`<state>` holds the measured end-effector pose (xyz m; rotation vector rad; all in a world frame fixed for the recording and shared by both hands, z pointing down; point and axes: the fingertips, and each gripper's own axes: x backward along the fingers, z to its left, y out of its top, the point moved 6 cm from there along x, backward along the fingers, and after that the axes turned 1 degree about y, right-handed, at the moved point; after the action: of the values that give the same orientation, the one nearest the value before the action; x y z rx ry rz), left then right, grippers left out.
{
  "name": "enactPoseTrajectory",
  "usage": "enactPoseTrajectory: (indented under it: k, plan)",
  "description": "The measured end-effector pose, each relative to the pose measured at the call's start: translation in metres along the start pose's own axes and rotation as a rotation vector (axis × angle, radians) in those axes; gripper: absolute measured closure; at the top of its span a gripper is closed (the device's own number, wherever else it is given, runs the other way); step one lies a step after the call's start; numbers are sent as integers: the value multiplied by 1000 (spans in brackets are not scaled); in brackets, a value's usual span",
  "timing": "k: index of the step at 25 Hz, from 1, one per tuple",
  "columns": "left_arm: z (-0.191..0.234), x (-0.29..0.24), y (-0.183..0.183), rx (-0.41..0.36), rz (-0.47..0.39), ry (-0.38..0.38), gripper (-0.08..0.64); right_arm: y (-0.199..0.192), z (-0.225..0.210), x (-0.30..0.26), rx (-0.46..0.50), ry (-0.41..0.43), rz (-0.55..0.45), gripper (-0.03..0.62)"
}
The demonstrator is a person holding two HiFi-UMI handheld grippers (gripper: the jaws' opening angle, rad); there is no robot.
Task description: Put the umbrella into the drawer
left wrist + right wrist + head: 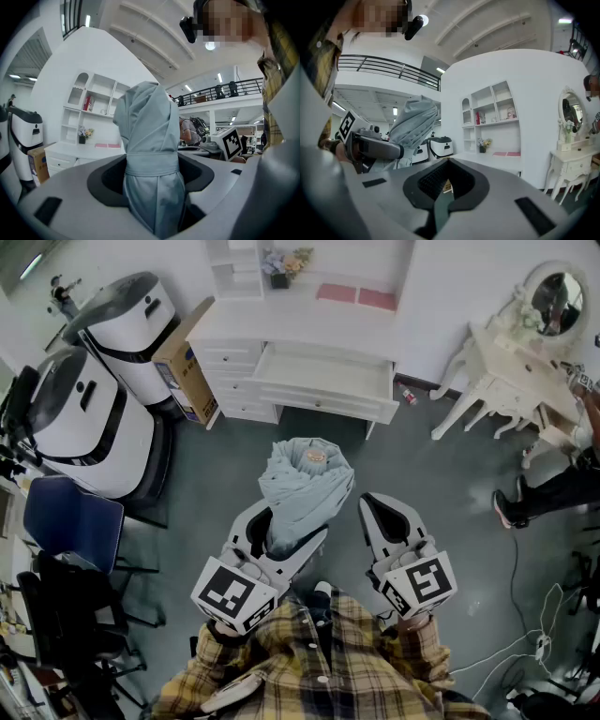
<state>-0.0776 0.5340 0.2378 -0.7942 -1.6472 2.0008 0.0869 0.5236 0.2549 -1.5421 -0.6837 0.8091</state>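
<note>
nearest the camera: plaid shirt (319, 662) at the bottom of the head view, both tongs held out in front of it, roughly level. left tongs (279, 532) are clamped on the umbrella (305, 488), jaws standing wide because the bundle is fat, pads pressing just at the wrap strap (152, 164). right tongs (447, 161) are closed, tips meeting, nothing between them, just beside the left ones but not touching the umbrella.

the umbrella is folded, pale blue-grey, sticking out forward from the left tongs with its looser bunched end away from the person. it hangs in the air over the grey floor (422, 456), well apart from the furniture.

handling, as a guess: light, soft slick fabric outside over a stiff core of ribs and shaft. loose folds would likely slide or squash under the pads, so the strapped waist looks like the firmest place to hold (where it is held now). not fragile, but the free end may flop or snag on a drawer edge.

further off: the white dresser's drawer (323, 376) is pulled open and looks empty, open side up. cardboard box (187, 371) leans at its left, two white machines (103, 418) beyond that. farthest: the tabletop above the drawer (291, 324) and a shelf with flowers (286, 263); a vanity with mirror (516, 371) at right.
</note>
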Motion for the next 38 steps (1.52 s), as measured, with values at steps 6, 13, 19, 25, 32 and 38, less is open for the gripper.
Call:
enactPoseTrajectory:
  k: [6,13,19,25,32,38]
  plan:
    - [-5,-3,-3,-24,2,7,247,-2,-5,4,-12,-11,-23,577]
    - [-10,-4,-4,-24,-3,21,247,-2,-7,9,-28,-7,-35,577]
    - [-24,-6,-8,-25,-9,35,248,-6,-8,21,-30,17,-35,577]
    - [-26,-1,-11,-7,-2,43,248,-14,1,21,-42,38,-15,577]
    - [-23,-10,-15,3,-12,59,247,-19,-12,18,-45,43,-10,575]
    - [8,-26,-14,11,1,60,247,-20,-22,-12,-56,37,-6,577]
